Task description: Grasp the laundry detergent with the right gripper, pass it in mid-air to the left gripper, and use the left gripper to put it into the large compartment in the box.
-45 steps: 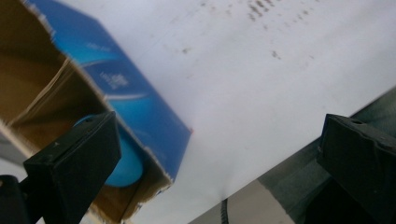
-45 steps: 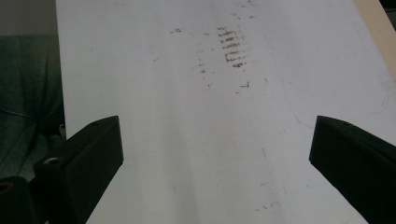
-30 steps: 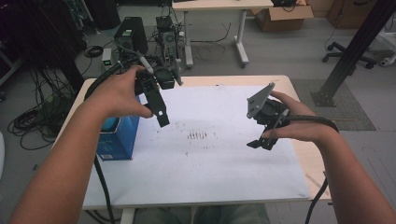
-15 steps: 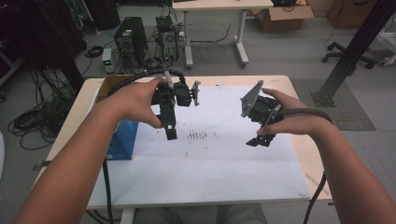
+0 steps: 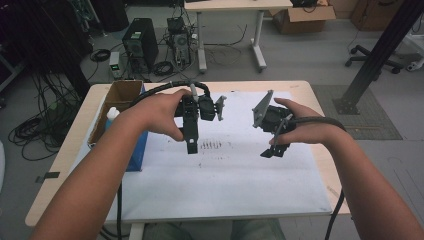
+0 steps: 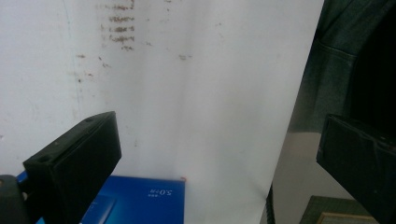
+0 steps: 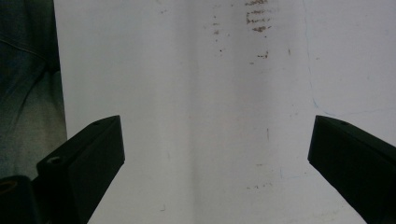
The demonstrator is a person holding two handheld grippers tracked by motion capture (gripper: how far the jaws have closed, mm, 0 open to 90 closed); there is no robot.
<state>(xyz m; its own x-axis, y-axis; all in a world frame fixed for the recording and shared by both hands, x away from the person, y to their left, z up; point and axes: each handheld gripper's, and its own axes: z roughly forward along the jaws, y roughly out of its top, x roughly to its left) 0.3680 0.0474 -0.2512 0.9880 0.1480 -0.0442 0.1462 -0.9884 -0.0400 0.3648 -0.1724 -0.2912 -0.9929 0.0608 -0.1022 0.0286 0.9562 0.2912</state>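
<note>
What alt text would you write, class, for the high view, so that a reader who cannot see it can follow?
A person's two hands each hold a black gripper above a white sheet on a wooden table: the left gripper and the right gripper point down, holding nothing. A blue box and a cardboard box lie at the left.

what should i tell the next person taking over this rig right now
Left tool: open, empty, held above the white sheet, near the blue box.
Right tool: open, empty, held above the sheet's right half.
Things: blue box at the sheet's left edge, beside a cardboard box holding a white bottle.
Done: nothing grasped.
Left: probably reach for the blue box, the nearest thing.
</note>
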